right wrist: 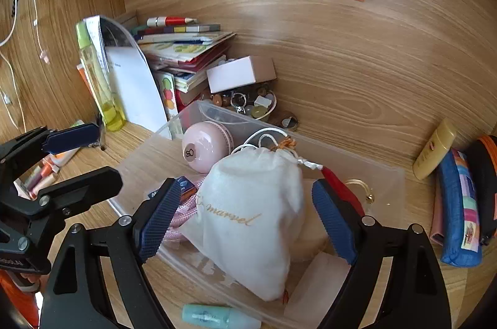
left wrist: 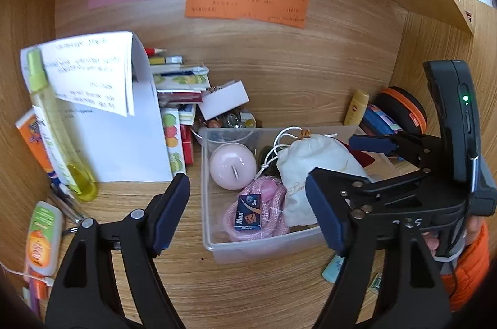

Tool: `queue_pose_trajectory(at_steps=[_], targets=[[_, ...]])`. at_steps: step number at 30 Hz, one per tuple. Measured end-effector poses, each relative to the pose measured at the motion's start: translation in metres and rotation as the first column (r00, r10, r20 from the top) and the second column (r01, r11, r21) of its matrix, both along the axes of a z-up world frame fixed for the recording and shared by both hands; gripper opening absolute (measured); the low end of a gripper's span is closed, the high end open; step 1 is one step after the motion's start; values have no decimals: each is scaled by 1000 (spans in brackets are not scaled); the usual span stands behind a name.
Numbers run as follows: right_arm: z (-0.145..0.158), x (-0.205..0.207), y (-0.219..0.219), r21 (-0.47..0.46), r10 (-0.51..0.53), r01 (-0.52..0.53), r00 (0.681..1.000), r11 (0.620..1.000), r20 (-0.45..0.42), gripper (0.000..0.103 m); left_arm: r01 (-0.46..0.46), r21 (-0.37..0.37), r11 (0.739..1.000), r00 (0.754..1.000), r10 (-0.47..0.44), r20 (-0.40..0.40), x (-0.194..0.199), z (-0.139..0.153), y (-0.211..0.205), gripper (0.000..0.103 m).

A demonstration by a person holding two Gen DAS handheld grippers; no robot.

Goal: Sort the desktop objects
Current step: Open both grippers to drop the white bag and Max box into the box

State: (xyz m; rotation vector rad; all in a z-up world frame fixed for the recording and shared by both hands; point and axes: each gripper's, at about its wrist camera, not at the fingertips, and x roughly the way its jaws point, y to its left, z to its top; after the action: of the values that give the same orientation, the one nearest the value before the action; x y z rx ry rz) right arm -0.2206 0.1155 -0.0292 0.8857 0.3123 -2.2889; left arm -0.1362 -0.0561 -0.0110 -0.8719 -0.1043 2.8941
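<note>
A clear plastic bin (left wrist: 214, 248) sits on the wooden desk and holds a white drawstring pouch (left wrist: 310, 161), a pink round case (left wrist: 231, 166), a pink cord (left wrist: 273, 223) and a small blue Max box (left wrist: 248, 212). My left gripper (left wrist: 248, 217) is open and empty above the bin's near left corner. My right gripper (right wrist: 247, 218) is open over the bin, its fingers either side of the white pouch (right wrist: 251, 217) without gripping it. The right gripper also shows in the left wrist view (left wrist: 341, 161). The pink case (right wrist: 206, 147) lies behind the pouch.
A stack of books (right wrist: 186, 55), white papers (left wrist: 124, 136) and a yellow-green bottle (left wrist: 59, 124) stand at the back left. A bowl of trinkets (right wrist: 248, 105) sits behind the bin. A yellow tube (right wrist: 435, 148), blue pencil case (right wrist: 459, 204) and mint tube (right wrist: 217, 316) lie nearby.
</note>
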Motion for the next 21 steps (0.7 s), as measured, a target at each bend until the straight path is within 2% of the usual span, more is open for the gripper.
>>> queue_pose_trajectory(at_steps=[3, 4, 12, 16, 21], targets=[[5, 5, 6, 3, 2, -2, 1000, 1000, -1, 87, -9, 4, 1000, 1000, 10, -16, 8, 6, -1, 91], [7, 7, 8, 10, -2, 2, 1000, 1000, -9, 88, -12, 9, 1000, 1000, 13, -23, 11, 8, -1, 93], [19, 36, 26, 36, -44, 48, 994, 998, -97, 97, -35, 19, 999, 999, 35, -28, 31, 17, 1, 99], [22, 52, 33, 54, -61, 69, 989, 996, -138, 98, -37, 53, 998, 999, 38, -8, 40, 17, 0, 100], [23, 71, 40, 74, -62, 76, 982, 994, -176, 99, -51, 56, 997, 999, 51, -1, 52, 19, 3, 100]])
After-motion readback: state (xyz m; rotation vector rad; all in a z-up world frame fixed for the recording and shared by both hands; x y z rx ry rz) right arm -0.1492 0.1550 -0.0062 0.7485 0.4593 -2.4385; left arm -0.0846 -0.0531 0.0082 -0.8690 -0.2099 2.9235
